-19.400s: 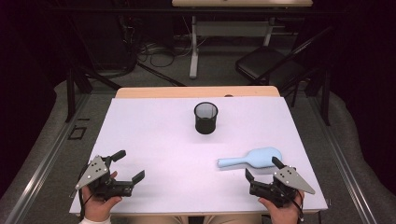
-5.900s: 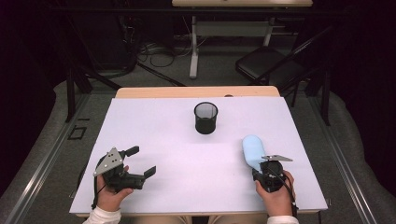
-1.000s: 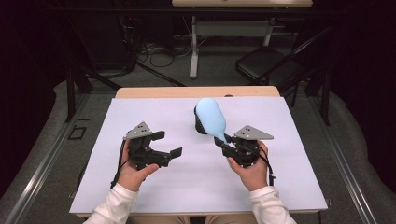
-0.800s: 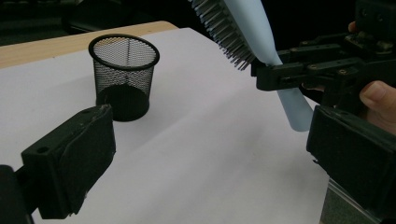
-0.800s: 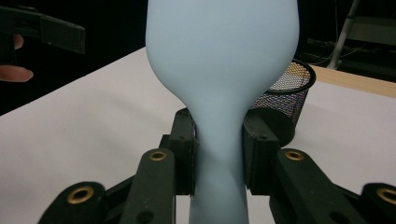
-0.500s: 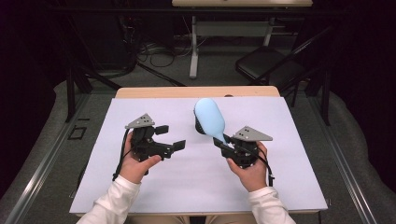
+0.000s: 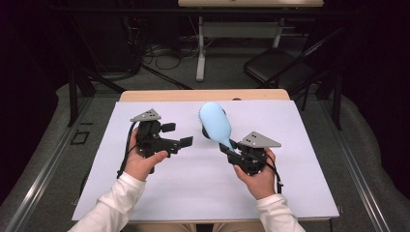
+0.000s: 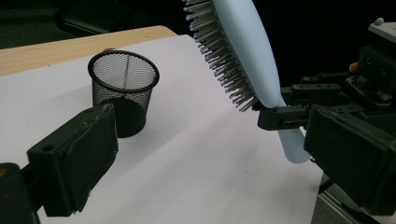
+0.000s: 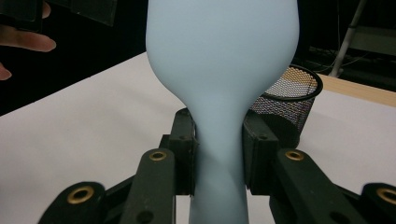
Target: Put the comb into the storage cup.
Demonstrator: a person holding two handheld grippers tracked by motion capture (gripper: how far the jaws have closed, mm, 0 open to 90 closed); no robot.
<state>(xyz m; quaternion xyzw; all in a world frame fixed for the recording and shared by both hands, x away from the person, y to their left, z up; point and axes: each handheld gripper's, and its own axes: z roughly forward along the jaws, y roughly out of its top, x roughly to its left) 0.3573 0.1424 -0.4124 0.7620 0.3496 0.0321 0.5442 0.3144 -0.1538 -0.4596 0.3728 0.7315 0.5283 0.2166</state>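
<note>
A light blue hairbrush is held up over the middle of the table, head away from the person. My right gripper is shut on its handle. In the right gripper view both pads squeeze the brush's handle. The black mesh cup stands behind the brush, its rim showing past the brush head. My left gripper hovers open to the left of the brush, jaws pointing toward it, nothing between them. In the left gripper view the bristles face left and down.
The white table cover has free room on both sides and in front. A bare wooden strip marks the far edge. Beyond it stand a dark chair and a desk leg with cables on the floor.
The brush lay at the right of the table and is now raised in the right gripper at the middle. Over the last second the left gripper rose and drifted toward the brush; the right kept still.
</note>
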